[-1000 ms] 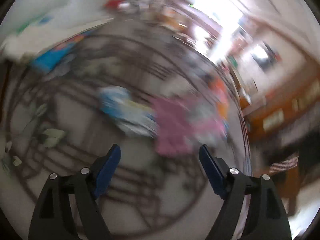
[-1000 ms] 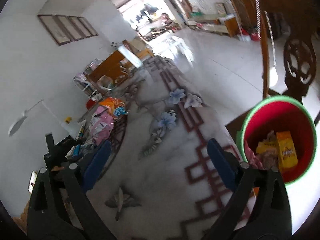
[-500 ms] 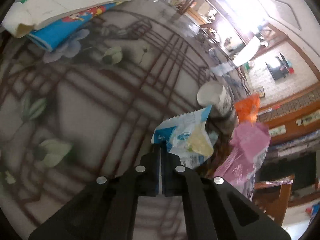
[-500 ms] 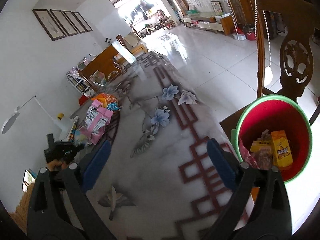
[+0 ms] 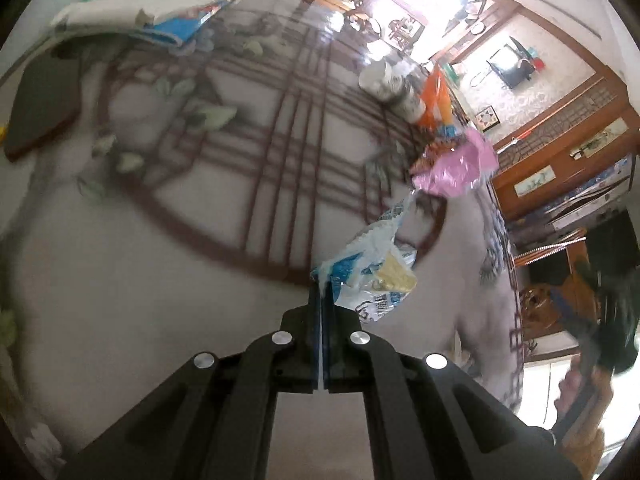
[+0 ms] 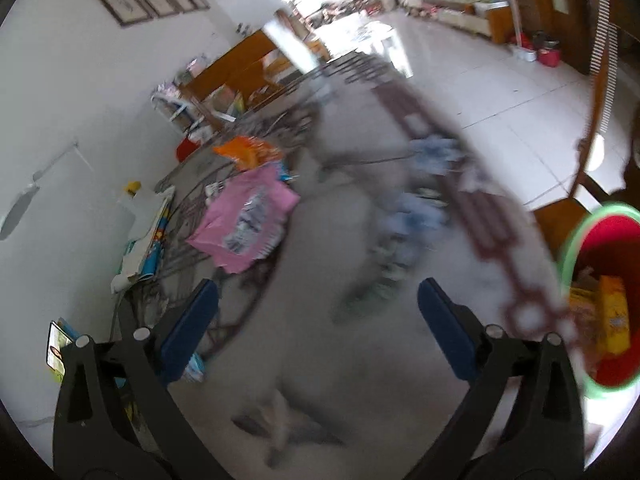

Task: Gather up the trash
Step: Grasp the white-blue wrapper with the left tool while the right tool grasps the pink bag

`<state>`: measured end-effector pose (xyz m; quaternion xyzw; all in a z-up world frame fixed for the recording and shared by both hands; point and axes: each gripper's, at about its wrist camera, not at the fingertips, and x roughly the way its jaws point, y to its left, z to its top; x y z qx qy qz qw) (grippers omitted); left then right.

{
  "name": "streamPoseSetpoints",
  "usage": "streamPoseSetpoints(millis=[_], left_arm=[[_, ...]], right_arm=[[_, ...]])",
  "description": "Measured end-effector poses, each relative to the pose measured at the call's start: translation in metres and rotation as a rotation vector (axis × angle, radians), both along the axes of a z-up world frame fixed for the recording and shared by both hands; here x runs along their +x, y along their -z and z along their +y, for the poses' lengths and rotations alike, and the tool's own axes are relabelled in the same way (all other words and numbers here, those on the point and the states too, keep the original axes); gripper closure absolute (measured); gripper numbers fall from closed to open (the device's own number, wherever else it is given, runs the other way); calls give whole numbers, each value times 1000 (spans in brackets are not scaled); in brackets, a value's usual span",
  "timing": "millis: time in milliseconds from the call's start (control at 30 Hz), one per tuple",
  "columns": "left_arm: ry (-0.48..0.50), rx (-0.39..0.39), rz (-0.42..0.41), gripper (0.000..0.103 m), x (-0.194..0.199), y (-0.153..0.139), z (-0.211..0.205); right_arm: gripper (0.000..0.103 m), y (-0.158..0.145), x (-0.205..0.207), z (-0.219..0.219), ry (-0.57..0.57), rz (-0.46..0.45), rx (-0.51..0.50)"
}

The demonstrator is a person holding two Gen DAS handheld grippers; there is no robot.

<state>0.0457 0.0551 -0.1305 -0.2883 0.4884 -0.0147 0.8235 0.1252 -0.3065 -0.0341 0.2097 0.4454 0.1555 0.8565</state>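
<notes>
My left gripper is shut on the corner of a blue and white snack wrapper, which hangs above the patterned tablecloth. A pink wrapper lies beyond it, with an orange bag and a white cup farther back. My right gripper is open and empty above the table. In the right wrist view the pink wrapper and the orange bag lie ahead to the left. A red bin with a green rim stands at the right and holds trash.
Papers and a blue booklet lie at the table's far left edge, and a dark flat object lies at the left. A wooden chair stands behind the bin. A phone lies at the lower left of the right wrist view.
My left gripper has shut on the blue and white wrapper and lifted it away from the pink wrapper. My right gripper has swung left, with the bin now at the frame's right edge.
</notes>
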Motion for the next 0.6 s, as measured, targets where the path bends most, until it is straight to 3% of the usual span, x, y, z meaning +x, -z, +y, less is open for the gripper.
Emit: streamPoseSetpoints(millis=[300, 500, 600], left_arm=[[16, -38, -39, 103, -1, -2, -1], [3, -80, -57, 103, -1, -5, 1], [5, -86, -64, 103, 0, -6, 0]], right_arm=[[5, 8, 82, 114, -49, 70, -48], [5, 11, 110, 161, -2, 72, -242], [5, 24, 123, 171, -13, 121, -302]])
